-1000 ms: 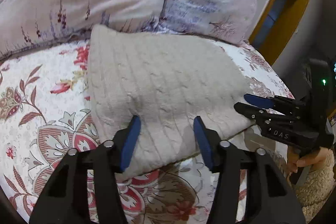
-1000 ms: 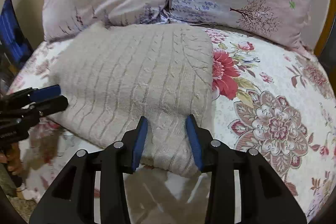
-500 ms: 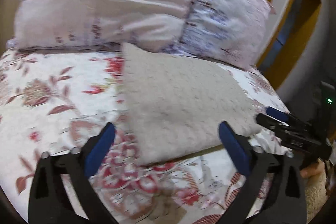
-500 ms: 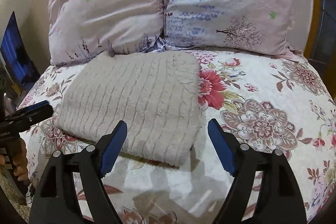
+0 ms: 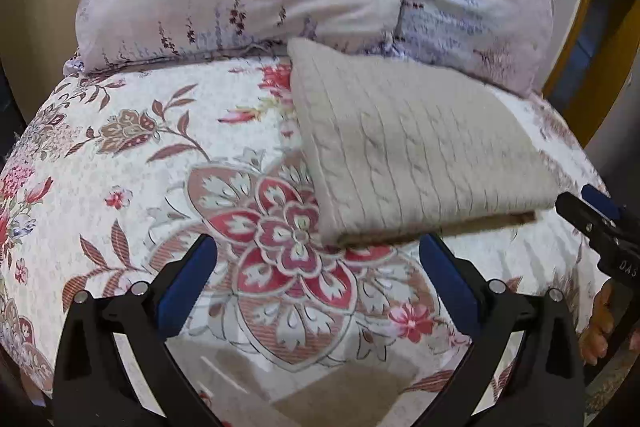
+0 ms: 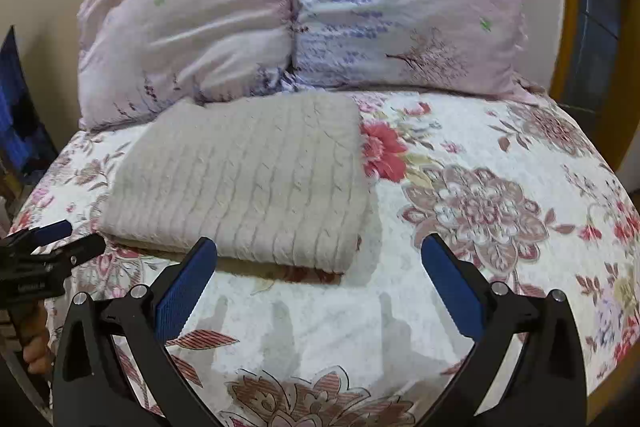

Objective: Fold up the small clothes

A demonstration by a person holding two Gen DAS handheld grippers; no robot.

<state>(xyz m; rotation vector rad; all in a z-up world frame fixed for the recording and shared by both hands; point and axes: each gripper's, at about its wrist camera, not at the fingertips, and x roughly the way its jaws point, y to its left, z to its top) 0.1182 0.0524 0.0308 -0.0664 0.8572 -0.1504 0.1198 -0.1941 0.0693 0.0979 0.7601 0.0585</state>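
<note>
A: Floral-printed white bedspread fills both views, with two pale pink printed pillows propped at the head. Where's the garment?

B: Folded into a thick rectangle. That beige cable-knit sweater lies flat on the bedspread, its far edge touching the pillows.

A: And the tools?

B: Both jaw pairs have just been opening. The left gripper stands wide apart with only the sweater's near corner past its tips, nothing between the pads. The right gripper is spread the same, empty, just short of the near fold.

A: Risk?

B: I'd judge the fold done. A careless pull-away could let a blue pad snag the loose knit and drag the top layer open.
</note>
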